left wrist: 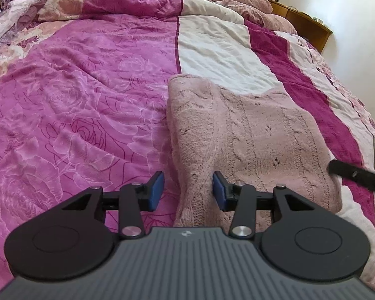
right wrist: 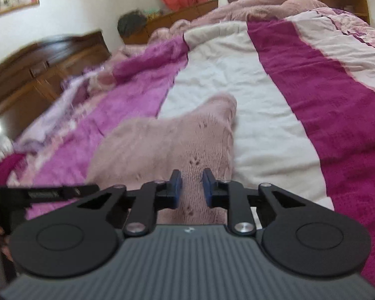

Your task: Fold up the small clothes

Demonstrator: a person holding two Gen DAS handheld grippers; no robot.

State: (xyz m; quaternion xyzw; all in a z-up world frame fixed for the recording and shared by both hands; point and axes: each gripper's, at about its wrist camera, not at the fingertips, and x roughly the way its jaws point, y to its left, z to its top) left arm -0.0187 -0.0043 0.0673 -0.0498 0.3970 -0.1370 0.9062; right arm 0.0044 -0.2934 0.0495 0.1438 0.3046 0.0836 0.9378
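Observation:
A pale pink cable-knit sweater point(left wrist: 250, 135) lies on the bed, partly folded, with a sleeve or folded edge running toward the camera. My left gripper point(left wrist: 188, 191) is open, its blue pads on either side of that near strip of knit. In the right wrist view the same sweater point(right wrist: 167, 140) lies ahead. My right gripper point(right wrist: 192, 190) is open with a narrower gap, just above the sweater's near edge. The right gripper's black body shows at the right edge of the left wrist view point(left wrist: 357, 175).
The bed is covered by a quilt with magenta floral point(left wrist: 75, 100), white point(left wrist: 217, 52) and dark pink point(right wrist: 325, 80) stripes. Rumpled pink bedding is piled at the far end. Wooden cabinets point(right wrist: 37, 70) and a wall stand beyond the bed.

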